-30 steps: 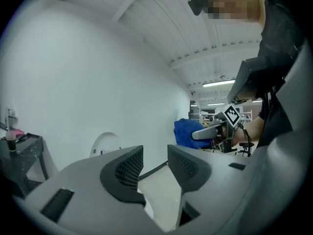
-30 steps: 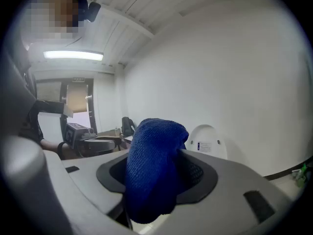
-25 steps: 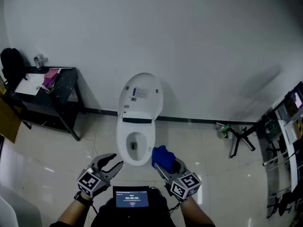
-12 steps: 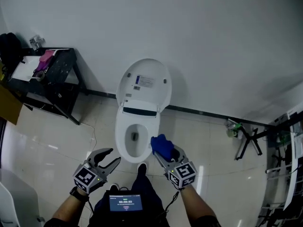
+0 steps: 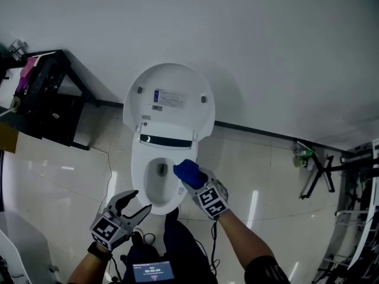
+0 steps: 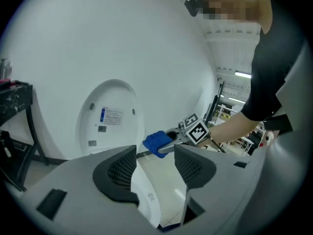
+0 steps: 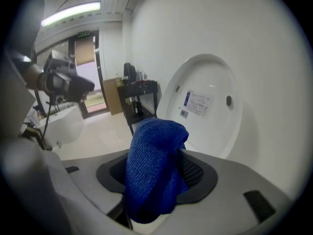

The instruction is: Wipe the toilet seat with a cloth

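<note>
Right gripper (image 5: 194,181) pinched a bunched blue cloth (image 5: 187,171) just above the toilet seat (image 5: 137,171); left gripper (image 5: 135,202) gaped empty near the seat's front. Loose folds risked dipping into the bowl (image 5: 159,181).

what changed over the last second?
The right tongs, shut on the cloth, moved forward to the right rim of the seat as the person stepped closer; whether the cloth touches it can't be told. Nothing was grabbed or released. The left tongs stayed open and empty, and the lid stayed up.
</note>
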`<state>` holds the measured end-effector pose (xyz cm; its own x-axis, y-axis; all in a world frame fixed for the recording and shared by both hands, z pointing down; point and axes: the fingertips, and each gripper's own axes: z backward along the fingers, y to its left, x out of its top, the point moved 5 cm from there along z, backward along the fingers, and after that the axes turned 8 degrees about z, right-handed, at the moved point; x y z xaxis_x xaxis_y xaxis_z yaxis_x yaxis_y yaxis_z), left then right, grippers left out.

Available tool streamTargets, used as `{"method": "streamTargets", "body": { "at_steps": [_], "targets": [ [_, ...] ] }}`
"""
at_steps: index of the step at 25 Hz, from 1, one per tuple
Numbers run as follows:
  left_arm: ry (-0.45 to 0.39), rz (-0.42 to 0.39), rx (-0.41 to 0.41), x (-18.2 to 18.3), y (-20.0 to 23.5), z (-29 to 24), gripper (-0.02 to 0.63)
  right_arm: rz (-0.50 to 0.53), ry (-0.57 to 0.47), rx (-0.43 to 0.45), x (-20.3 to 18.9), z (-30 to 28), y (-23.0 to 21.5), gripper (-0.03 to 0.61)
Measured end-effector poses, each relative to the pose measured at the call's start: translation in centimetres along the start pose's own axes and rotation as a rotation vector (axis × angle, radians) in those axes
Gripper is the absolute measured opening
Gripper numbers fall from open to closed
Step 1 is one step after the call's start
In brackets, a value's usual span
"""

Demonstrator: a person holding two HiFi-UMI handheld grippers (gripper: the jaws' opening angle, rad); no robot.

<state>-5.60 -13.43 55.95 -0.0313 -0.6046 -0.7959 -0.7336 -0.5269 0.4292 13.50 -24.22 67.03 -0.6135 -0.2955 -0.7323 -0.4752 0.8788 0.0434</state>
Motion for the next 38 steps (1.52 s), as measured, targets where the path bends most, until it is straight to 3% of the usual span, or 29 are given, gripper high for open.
{"method": "streamTargets", "body": {
  "at_steps": [6,9,18,25,29,33,38],
  "targets": [
    [0.063,0.079,0.011,-3.7,3.5,-5.8,0.242,0.117,0.156,0.093,-9.5,-12.2,-3.3,0.250],
    [0.086,0.117,0.029,-5.8,4.9,-7.5,0.242,0.227,0.240,0.114,-13.4,-17.0,-4.5,0.250],
    [0.093,0.221,0.070,-9.0,5.5,-10.2,0.242,0.439,0.421,0.166,-20.4,-25.2,-5.9,0.250],
    [0.120,0.247,0.107,-10.2,5.3,-9.8,0.242,0.423,0.435,0.206,-22.1,-25.2,-5.6,0.255],
    [0.140,0.245,0.102,-10.6,4.7,-9.6,0.242,0.323,0.481,0.227,-23.6,-23.6,-4.0,0.253],
    [0.150,0.240,0.092,-10.6,4.6,-9.9,0.242,0.250,0.518,0.294,-25.8,-21.4,0.5,0.252],
    [0.154,0.228,0.050,-10.8,3.5,-10.6,0.242,0.227,0.536,0.426,-28.4,-18.4,9.6,0.252]
  ]
}}
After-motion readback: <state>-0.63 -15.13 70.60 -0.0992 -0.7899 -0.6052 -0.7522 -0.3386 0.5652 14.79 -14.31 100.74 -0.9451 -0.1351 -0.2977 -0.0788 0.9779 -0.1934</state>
